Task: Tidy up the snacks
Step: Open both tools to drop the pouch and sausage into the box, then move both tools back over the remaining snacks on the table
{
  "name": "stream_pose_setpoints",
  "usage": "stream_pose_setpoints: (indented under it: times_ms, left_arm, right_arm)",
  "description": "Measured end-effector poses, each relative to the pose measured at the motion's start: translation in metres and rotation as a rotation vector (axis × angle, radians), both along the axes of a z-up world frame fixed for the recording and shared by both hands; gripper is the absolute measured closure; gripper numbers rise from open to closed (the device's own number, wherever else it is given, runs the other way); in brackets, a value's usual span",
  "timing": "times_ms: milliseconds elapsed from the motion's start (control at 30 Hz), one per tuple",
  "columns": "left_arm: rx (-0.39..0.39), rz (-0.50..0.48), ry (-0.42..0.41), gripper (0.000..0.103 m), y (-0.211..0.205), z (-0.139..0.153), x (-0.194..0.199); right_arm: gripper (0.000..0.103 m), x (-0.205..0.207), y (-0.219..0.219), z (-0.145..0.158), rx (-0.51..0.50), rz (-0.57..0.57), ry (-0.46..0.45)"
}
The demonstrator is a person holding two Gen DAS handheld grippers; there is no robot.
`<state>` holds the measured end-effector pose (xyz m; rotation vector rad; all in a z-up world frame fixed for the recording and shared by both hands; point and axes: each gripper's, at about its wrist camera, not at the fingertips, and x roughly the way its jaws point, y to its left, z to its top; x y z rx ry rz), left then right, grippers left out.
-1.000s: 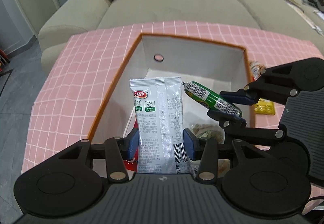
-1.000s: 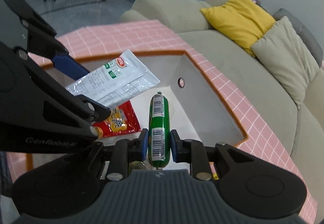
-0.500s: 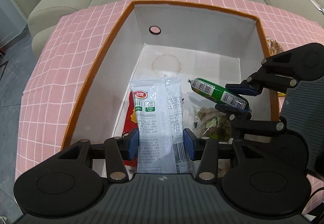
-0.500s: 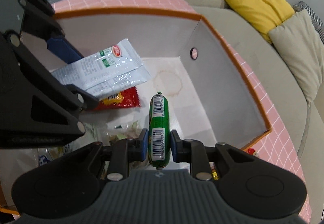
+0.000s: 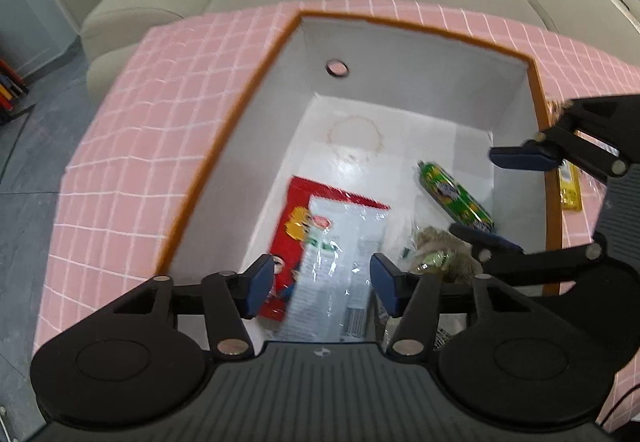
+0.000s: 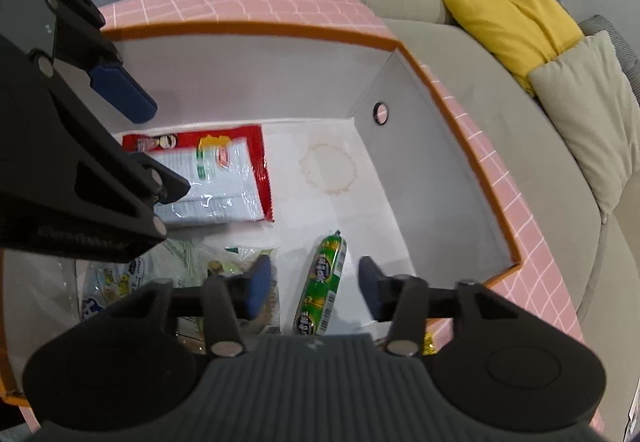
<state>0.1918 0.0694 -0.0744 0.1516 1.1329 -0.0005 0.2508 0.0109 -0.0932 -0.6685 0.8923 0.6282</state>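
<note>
Though between spread fingers [image 6: 260, 282] — green sausage [image 6: 322, 282], loose on box floor [image 6: 360, 210].

Inside the box [image 5: 256, 146]: pouch [image 5: 340, 266] seemingly atop packet [image 5: 292, 218], sausage [image 5: 456, 198] at right

Open left gripper [image 5: 322, 284] above blurred, seemingly loose white packet [image 5: 340, 274] in box [image 5: 248, 146].
</note>
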Motion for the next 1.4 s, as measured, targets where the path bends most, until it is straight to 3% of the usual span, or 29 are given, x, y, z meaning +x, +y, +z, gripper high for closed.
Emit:
stream_pose_setpoints:
  times_ms: [100,500,733,967,1400]
  left_arm:
    - [-0.007,0.027,-0.038,0.036,0.001,0.011,-0.005]
    - [-0.050,0.093,-0.284,0.030,-0.010,0.065,-0.043]
    - [-0.112,0.093,-0.373,0.029,-0.026,0.084,-0.067]
    - [-0.141,0.048,-0.410,0.029,-0.053,0.083,-0.092]
    - [-0.214,-0.036,-0.358,0.029,-0.101,0.051,-0.124]
  right_arm:
    - [0.045,-0.003,-0.005,0.011,0.025,-0.023,-0.030]
    - [0.039,-0.030,-0.048,0.065,0.246,-0.222,-0.153]
    - [0.036,-0.055,-0.083,0.079,0.381,-0.374,-0.186]
    - [0.030,-0.081,-0.120,0.077,0.469,-0.519,-0.165]
    - [0.030,-0.128,-0.182,0.035,0.388,-0.669,-0.128]
